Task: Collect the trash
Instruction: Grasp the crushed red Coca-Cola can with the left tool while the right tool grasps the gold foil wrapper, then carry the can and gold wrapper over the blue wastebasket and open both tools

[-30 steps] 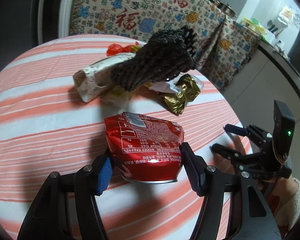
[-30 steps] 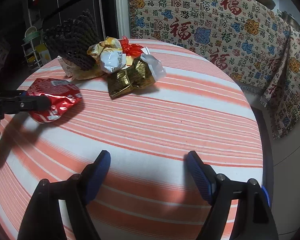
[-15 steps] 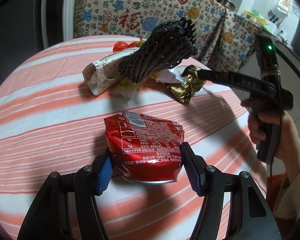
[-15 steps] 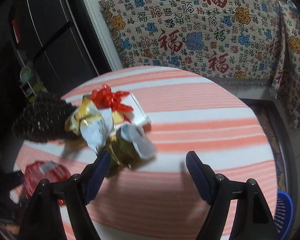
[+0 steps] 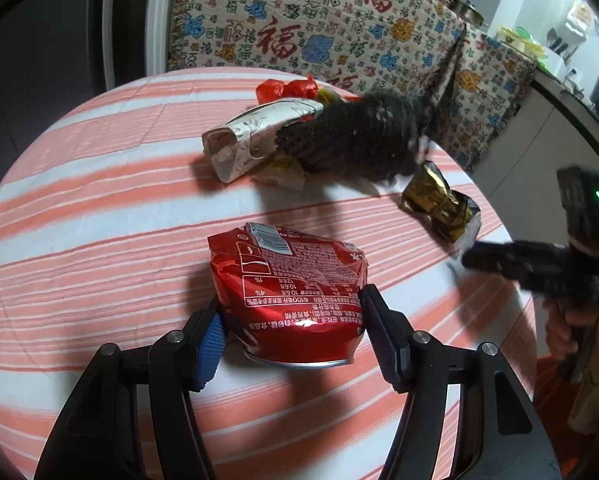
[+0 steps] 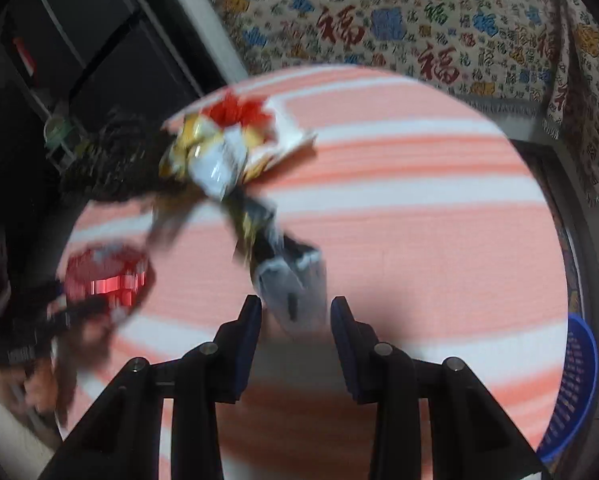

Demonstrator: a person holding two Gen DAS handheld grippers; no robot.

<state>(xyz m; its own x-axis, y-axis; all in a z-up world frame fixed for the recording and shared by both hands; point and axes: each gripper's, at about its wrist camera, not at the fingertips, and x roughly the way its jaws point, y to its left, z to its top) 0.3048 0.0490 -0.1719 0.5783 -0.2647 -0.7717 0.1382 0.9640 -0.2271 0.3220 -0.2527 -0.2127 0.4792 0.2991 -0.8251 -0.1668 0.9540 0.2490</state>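
Observation:
My left gripper [image 5: 291,328] is shut on a crushed red snack bag [image 5: 287,280], just above the striped round table [image 5: 79,208]. My right gripper [image 6: 295,320] has its jaws partly closed around the silver end of a gold foil wrapper [image 6: 295,280]; the view is blurred and I cannot tell if the pads touch it. The gold wrapper [image 5: 439,204] also shows in the left wrist view, with the right gripper [image 5: 471,258] at its near end. Further back lie a black foam net [image 5: 355,140], a white paper box [image 5: 255,136] and a red bow [image 5: 287,88].
A blue basket [image 6: 571,388] stands on the floor right of the table. A patterned cloth [image 5: 339,36] hangs behind the table. A dark cabinet [image 6: 79,48] is at the back left. The red bag [image 6: 107,276] sits at the table's left edge in the right wrist view.
My right gripper has swung down to the gold wrapper and narrowed its jaws around the silver end; the wrapper has slid away from the pile. The left gripper still holds the red bag.

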